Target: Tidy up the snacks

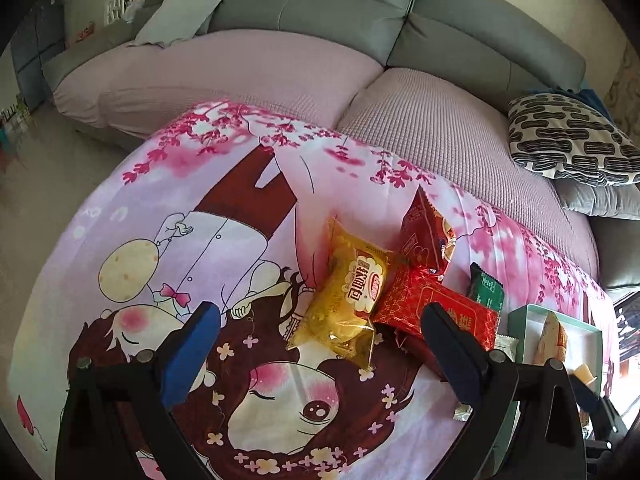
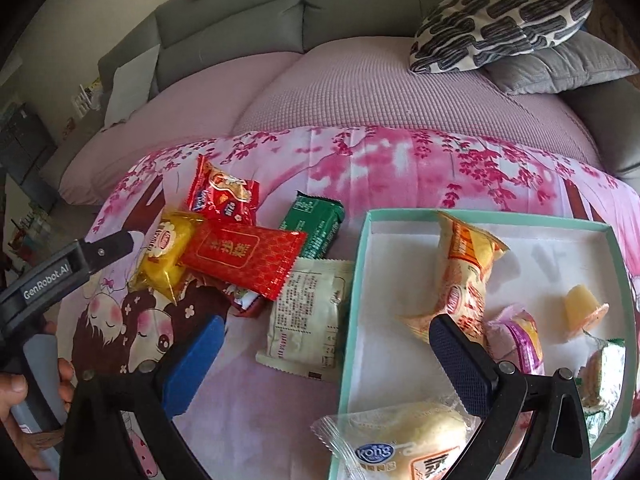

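A shallow mint-green cardboard box [image 2: 362,264] with a white floor sits on a table draped in a pink cartoon-print cloth [image 2: 400,160], in front of a grey sofa [image 2: 240,12].

Several snacks already lie inside the box: a long orange-and-cream wrapped cake [image 2: 466,268], a small yellow jelly cup [image 2: 582,306], a purple-wrapped sweet [image 2: 520,334], a green-and-white packet [image 2: 606,372] and a clear-wrapped pale bun [image 2: 404,436] overlapping the near rim.

Outside it, five packets wait just beside the box: a yellow wrapped cake [image 1: 346,300], a flat red patterned packet [image 1: 420,300], a red crinkled bag [image 1: 424,232], a dark green bar [image 1: 486,290] and a white printed pouch [image 2: 306,318].

The left tool [image 1: 320,344] hangs wide and empty near the yellow cake. The right tool [image 2: 326,354] is also wide and empty, above the box's near-left edge. The job looks about half done.
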Tool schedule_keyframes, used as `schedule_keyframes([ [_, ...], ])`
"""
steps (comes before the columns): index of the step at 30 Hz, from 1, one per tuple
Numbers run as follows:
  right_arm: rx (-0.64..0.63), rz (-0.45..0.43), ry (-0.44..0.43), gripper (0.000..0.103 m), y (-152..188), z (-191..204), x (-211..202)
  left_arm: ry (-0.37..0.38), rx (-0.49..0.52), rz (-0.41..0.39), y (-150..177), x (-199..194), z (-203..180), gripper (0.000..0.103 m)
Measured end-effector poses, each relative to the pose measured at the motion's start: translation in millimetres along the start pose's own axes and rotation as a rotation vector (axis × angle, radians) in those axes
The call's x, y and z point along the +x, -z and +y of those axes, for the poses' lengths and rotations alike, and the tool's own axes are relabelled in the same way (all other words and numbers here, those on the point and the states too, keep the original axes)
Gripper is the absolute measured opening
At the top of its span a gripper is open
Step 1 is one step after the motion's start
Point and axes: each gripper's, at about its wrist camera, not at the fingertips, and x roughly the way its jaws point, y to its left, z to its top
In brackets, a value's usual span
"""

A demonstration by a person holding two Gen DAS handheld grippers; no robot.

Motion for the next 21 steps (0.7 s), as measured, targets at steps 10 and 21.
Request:
schedule_keyframes([
  [10,-0.179,0.066,-0.034,0.103,-30.2,38.2,37.1,-0.003,0.01,0.032,-10.5,11.3,12.3,0.1],
  [21,-0.359,0.144,-0.016,0.103,-40.2,67.8,80.3,0.004,0.006,0.078,-12.7,29.9,17.7,0.1],
])
